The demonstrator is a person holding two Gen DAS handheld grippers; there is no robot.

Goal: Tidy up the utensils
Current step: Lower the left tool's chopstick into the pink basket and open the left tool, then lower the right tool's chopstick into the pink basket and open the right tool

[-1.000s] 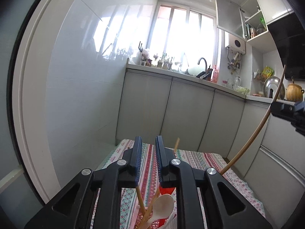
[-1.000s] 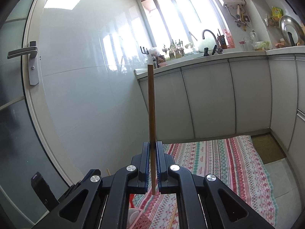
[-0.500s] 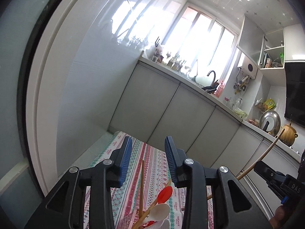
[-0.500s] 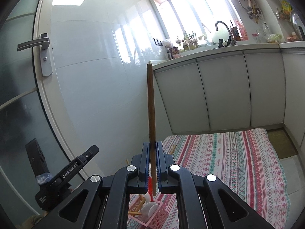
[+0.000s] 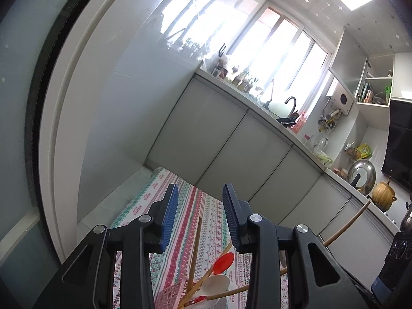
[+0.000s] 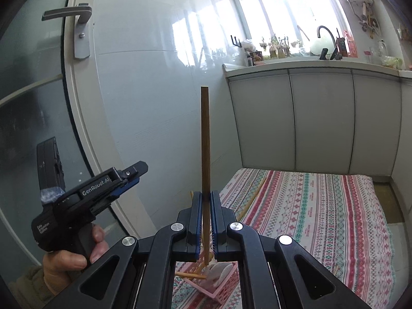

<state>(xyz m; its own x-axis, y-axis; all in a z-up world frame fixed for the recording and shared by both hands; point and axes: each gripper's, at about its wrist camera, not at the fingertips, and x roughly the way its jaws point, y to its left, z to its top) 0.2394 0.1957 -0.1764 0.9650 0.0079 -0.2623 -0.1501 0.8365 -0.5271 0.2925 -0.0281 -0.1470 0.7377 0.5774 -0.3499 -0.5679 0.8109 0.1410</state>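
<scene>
Between the shut jaws of the right hand-held gripper (image 6: 205, 222) a wooden chopstick (image 6: 205, 141) stands straight up, ready to drop into the pink basket (image 6: 224, 287) just below. Off to its left, the left hand-held gripper (image 5: 199, 207) has just opened, holding nothing.

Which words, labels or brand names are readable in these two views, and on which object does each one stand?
"GenRobot.AI": on the side of the left gripper, seen from the right wrist.
Small white print lower on the same gripper body, by the hand: it begins with "Data", the rest is too small to read.
Repeated print along the stripes of the patterned cloth: too small to read.
Packets and bottles on the counter: blurred, unreadable.
</scene>
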